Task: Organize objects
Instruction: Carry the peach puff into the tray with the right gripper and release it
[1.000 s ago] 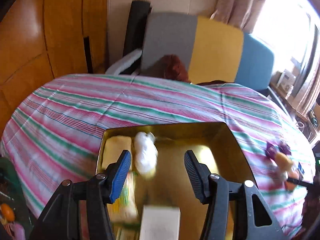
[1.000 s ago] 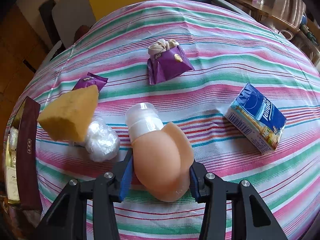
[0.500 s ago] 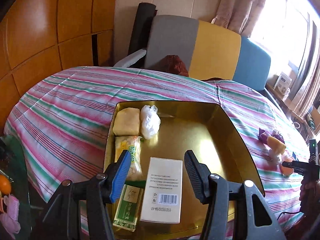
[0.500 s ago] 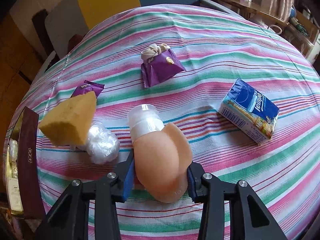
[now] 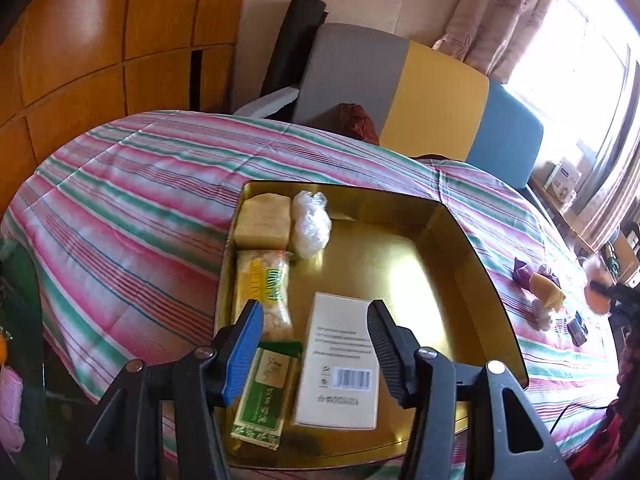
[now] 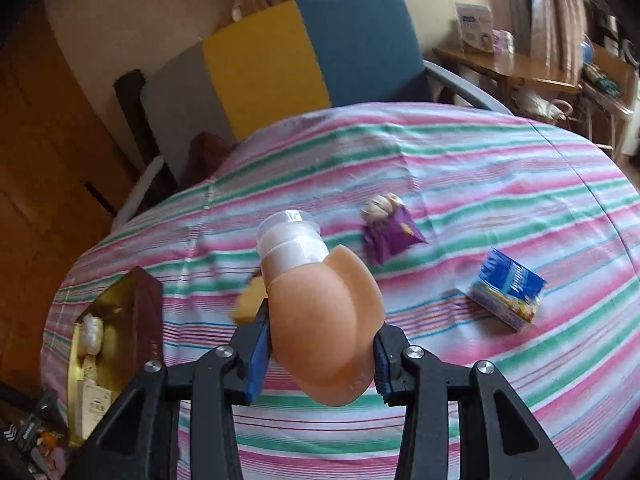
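In the right wrist view, the right claw [image 6: 320,354] is clamped on a peach-coloured squeeze bottle [image 6: 326,328], its pads pressed into the soft body from both sides; the jaws have just been closing a little further on it. The bottle's clear cap [image 6: 290,238] points away from the camera, and the whole bottle hangs above the striped cloth of the bench [image 6: 480,360]. Just behind the bottle's left side a yellow sponge [image 6: 248,304] peeks out, blurred. Further right a blue carton [image 6: 506,288] lies on its side, and beyond the bottle a purple pouch [image 6: 390,232] with a pale knotted top sits on the cloth. At the left edge of the bench stands the gold tin [image 6: 120,300], seen from its maroon outer wall.

In the left wrist view, the left claw [image 5: 316,344] stands about half open with nothing between its pads, hovering over the near part of the gold tin [image 5: 460,248]. Nearest in the tin lie a green packet [image 5: 264,396] and, just beside it, a white box [image 5: 340,364] with a barcode. Behind the green packet is a yellow-labelled snack bag [image 5: 264,288], then a tan block [image 5: 264,222] touching a clear-wrapped white bundle [image 5: 312,224] at the far wall. The right half of the tin is bare gold floor. Beyond the bench a grey, yellow and blue chair back [image 5: 420,96] stands against the wall
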Tool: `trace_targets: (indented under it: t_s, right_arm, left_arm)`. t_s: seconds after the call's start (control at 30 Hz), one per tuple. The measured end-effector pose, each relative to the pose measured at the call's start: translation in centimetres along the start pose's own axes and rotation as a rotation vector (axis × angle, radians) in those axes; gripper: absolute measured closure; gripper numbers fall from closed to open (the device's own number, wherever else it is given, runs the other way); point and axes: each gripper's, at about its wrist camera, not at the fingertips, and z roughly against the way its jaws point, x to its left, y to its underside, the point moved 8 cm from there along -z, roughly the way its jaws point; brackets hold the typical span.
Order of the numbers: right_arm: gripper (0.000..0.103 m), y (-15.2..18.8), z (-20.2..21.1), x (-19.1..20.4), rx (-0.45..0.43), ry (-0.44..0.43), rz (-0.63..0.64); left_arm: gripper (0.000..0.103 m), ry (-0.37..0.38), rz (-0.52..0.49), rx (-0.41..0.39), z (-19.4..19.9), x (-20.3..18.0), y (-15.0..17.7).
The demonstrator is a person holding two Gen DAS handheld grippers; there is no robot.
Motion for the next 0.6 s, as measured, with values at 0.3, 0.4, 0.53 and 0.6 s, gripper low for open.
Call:
trace_targets:
  t_s: [0.3,0.4,0.53,0.6]
  right_arm:
    - [0.059,3.1,-1.1,19.1,0.059,-0.301,0.323]
    - [0.059,5.8,-3.4,24.3,0.125,-0.337,0.434]
    - [0.059,8.3,-8.8,28.4,0.228,-0.319,0.493]
    - [0.059,9.6,-11.6,29.8,0.29,-0.307,0.492]
  left_arm:
    - [0.048,-0.035,0.083,0.033,0.0,3.8,1.2]
    - [0.048,-0.041,0.089,0.033,0.1,4.5,1.5]
    - [0.048,-0.042,0.092,0.035,0.2,5.1,1.7]
    - [0.048,-0.04,0.094,0.046,0.0,5.3,1.9]
